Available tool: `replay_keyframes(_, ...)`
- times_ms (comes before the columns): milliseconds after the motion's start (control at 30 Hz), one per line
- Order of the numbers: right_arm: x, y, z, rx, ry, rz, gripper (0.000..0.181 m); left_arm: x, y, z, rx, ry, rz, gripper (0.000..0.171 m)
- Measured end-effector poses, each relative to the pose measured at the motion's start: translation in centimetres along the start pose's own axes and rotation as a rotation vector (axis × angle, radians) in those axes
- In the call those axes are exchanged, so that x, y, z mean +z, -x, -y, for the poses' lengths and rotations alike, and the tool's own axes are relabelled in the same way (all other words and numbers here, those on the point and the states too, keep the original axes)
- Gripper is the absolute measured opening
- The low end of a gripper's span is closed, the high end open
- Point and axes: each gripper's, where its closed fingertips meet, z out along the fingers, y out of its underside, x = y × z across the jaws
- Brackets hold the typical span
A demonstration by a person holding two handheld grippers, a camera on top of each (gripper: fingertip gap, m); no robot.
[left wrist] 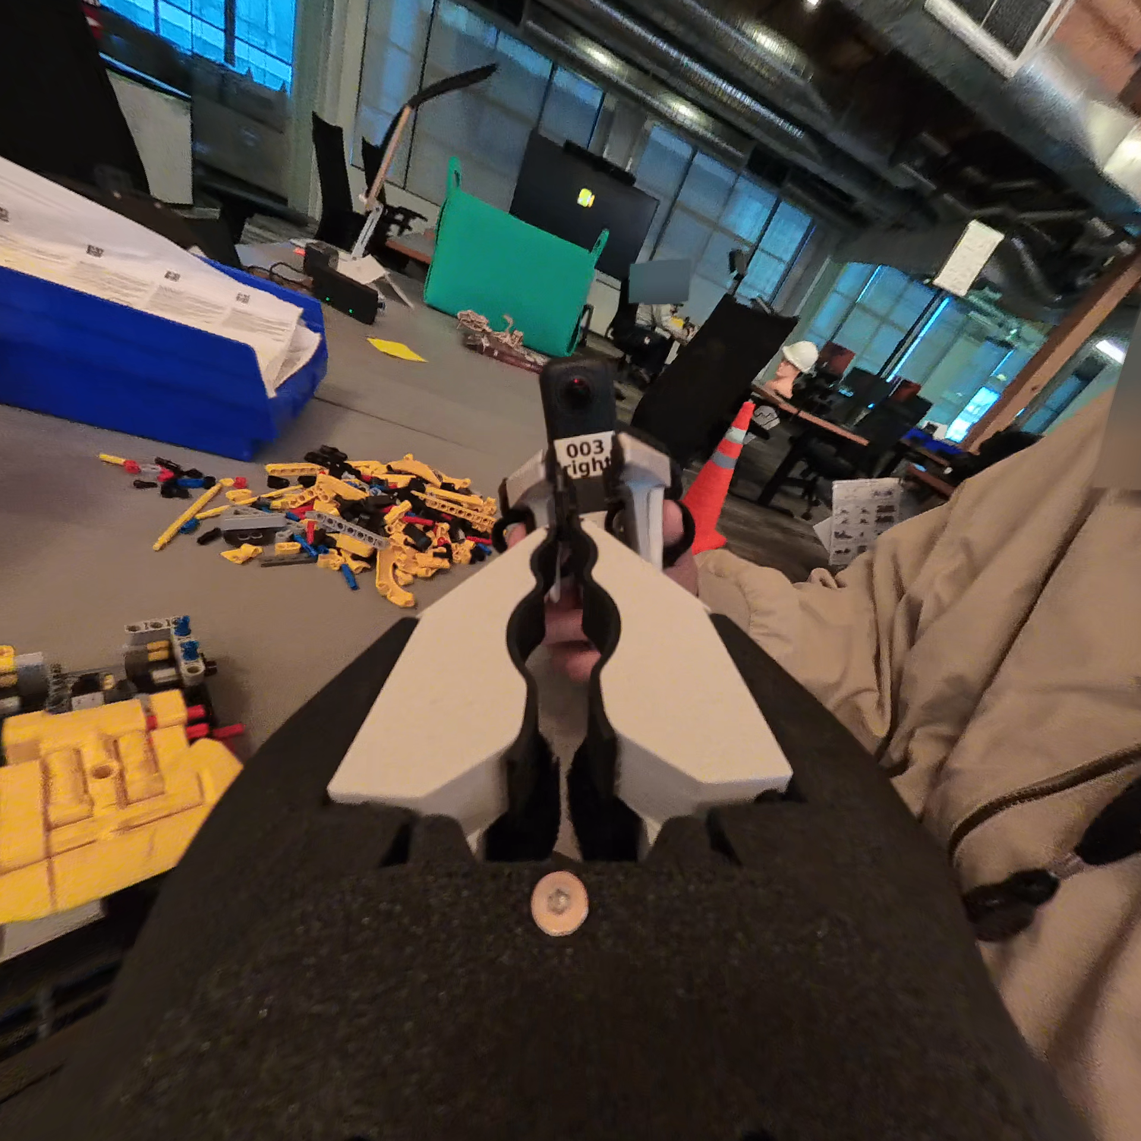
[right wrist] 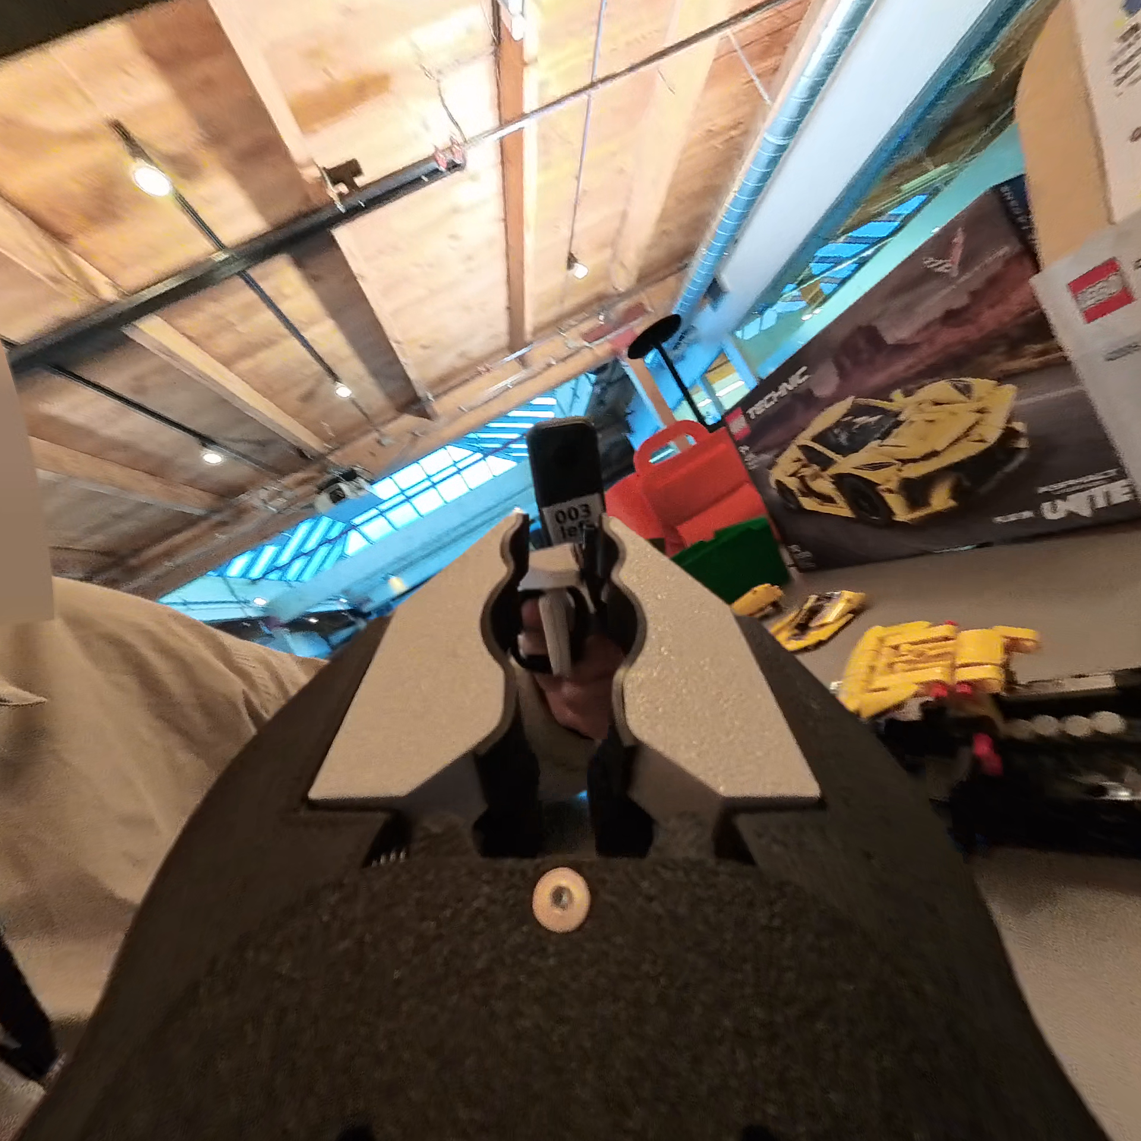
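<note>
Even indoor light, blue-tinted daylight through tall grid-paned windows, small round ceiling spotlights flaring against warm wooden ceiling boards, strong fisheye bending at the edges, partly built yellow brick car smeared by blur, soft shadows on grey tabletop

The left gripper and right gripper have grainy matt white plastic fingers on rough black bodies, beside glossy plastic bricks, a smooth grey table, a beige cloth sleeve, a printed cardboard box and wooden ceiling planks.
</note>
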Motion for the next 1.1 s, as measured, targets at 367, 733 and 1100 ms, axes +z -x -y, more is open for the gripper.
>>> replay_keyframes(367,-0.4,0.8,-0.1,0.021,0.030,0.048,0.003,1.0,-1.5,1.0,-0.018,-0.026,0.025,0.003)
replay_keyframes(733,-14.6,-13.4,4.0,-0.508,0.627,-1.051,0.003,-2.9,7.6,-1.7,0.257,0.010,0.720,0.025)
replay_keyframes(1100,-18.8,-17.4,8.6,-0.840,0.784,-1.420,0.018,-5.1,7.5,-0.7,0.525,-0.039,1.001,0.000)
